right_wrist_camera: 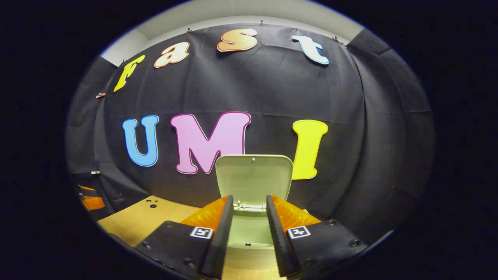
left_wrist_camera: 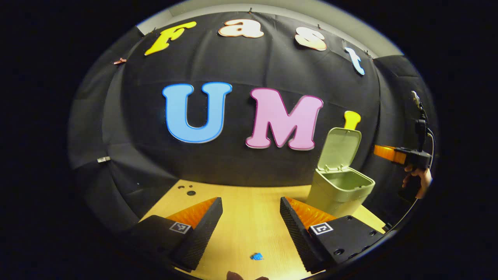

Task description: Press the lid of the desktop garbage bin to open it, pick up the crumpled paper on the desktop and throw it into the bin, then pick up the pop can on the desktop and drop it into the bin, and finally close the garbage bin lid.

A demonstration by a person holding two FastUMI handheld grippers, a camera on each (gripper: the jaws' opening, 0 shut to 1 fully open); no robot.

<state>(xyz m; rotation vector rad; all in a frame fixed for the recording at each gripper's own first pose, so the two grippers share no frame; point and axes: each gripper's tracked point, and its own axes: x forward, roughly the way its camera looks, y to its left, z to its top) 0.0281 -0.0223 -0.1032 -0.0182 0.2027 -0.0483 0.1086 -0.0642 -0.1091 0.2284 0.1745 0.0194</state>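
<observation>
Starting nearest the left gripper (left_wrist_camera: 251, 217), its two fingers stood wide apart above the wooden desktop (left_wrist_camera: 249, 217), with nothing between them. A small blue scrap (left_wrist_camera: 256, 256) lay on the wood between the fingers, close to the bottom of the left gripper view. Farther back, toward the left edge of the desktop, a few small dark holes (left_wrist_camera: 187, 190) marked the surface. The garbage bin (left_wrist_camera: 340, 190) stood ahead and to the right of this gripper, apart from its fingers, with the lid (left_wrist_camera: 339, 148) raised upright and the inside open to view. Beyond the bin, at the far right of that view, a hand (left_wrist_camera: 417, 179) held the other gripper in the air.

In the right gripper view, the right gripper (right_wrist_camera: 249, 221) was held directly in front of the garbage bin (right_wrist_camera: 249, 243), its fingers parted by a moderate gap and holding nothing. The bin's open mouth appeared in the gap between the fingers, and its near rim lay low between them. Whether the fingertips touched the bin could not be determined. The lid (right_wrist_camera: 253, 175) stood upright just behind the fingertips, hinged at the back. The desktop (right_wrist_camera: 144, 217) extended to the left, and part of the other gripper (right_wrist_camera: 90, 199) was seen at the far left edge.
</observation>
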